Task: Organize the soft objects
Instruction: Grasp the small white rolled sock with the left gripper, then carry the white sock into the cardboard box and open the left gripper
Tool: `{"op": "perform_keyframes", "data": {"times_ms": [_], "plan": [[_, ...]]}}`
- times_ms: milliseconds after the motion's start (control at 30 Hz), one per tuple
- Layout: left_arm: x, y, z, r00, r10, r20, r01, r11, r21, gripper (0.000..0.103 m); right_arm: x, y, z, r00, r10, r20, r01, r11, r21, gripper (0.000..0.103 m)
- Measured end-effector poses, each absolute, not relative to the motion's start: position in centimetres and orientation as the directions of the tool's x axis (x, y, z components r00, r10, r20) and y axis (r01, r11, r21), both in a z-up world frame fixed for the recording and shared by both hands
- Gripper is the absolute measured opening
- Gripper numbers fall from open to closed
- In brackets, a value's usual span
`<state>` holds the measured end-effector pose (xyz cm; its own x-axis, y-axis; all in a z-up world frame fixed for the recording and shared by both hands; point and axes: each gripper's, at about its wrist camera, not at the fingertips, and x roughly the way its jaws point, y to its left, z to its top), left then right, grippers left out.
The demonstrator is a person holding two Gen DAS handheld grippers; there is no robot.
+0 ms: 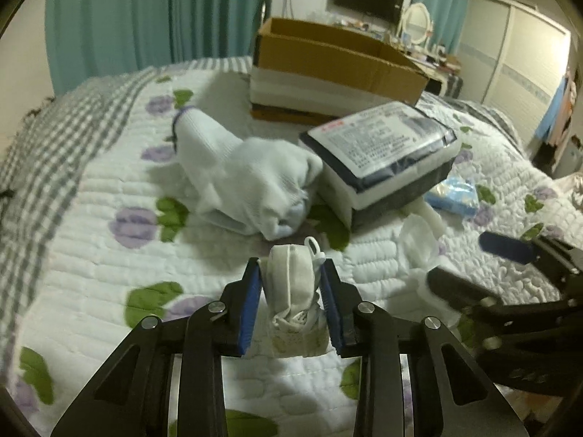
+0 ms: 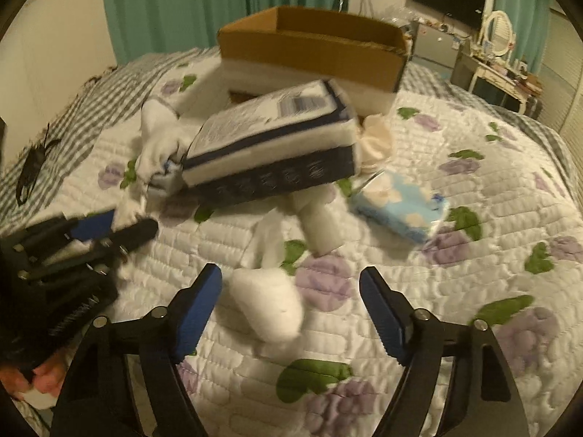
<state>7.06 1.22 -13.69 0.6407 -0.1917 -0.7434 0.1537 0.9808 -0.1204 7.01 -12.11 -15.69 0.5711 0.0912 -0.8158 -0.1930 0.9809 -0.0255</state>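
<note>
Clamped between the blue pads of the left hand-held gripper (image 1: 291, 284), a small white cloth bundle (image 1: 293, 291) with a looped cord is sitting squeezed and upright, hanging just above the bed's quilt (image 1: 91, 218). It is looking light and limp — likely to sag or slip out if the grip loosens, so a hold across its thick middle is suiting it best.

Over on the right, the right hand-held gripper (image 2: 291, 306) is standing wide, jaws apart and empty, with a rolled white sock (image 2: 267, 304) lying on the quilt between the fingers, touching neither. That roll is probably squashing easily; closing around its fat centre should be safer than pinching an end.

Beyond it, more loose white socks (image 2: 317, 222) are lying beside a blue patterned soft pack (image 2: 400, 213). A crumpled white sock pile (image 1: 247, 182) is resting against a flat wrapped package (image 1: 382, 160), which seems firmer and bulkier. Farthest back, an open cardboard box (image 1: 328, 69) is standing on the bed — seemingly the place for all this.
</note>
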Motion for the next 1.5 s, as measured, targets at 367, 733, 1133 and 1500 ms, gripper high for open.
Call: {"op": "perform_keyframes", "data": {"times_ms": [367, 733, 1133, 1500], "plan": [[7.3, 1.7, -13.6, 0.631, -0.194, -0.751, 0.161, 0.980, -0.118, 0.031, 6.4, -9.9, -16.4, 0.533, 0.118, -0.838, -0.286, 0.957, -0.047, 0.032], [5.5, 1.7, -7.9, 0.687, -0.202, -0.698, 0.182, 0.978, -0.104, 0.031, 4.3, -9.3, -11.1, 0.620, 0.111, -0.777, -0.320, 0.940, -0.122, 0.031], [8.9, 1.3, 4.3, 0.825, -0.229, -0.517, 0.264, 0.965, -0.006, 0.031, 9.5, -11.5, 4.8, 0.772, 0.138, -0.620, -0.330, 0.921, -0.206, 0.031], [21.9, -2.3, 3.5, 0.821, -0.188, -0.540, 0.270, 0.960, 0.077, 0.031, 25.4, -15.3, 2.5, 0.759, 0.166, -0.629, -0.295, 0.950, -0.105, 0.031]]}}
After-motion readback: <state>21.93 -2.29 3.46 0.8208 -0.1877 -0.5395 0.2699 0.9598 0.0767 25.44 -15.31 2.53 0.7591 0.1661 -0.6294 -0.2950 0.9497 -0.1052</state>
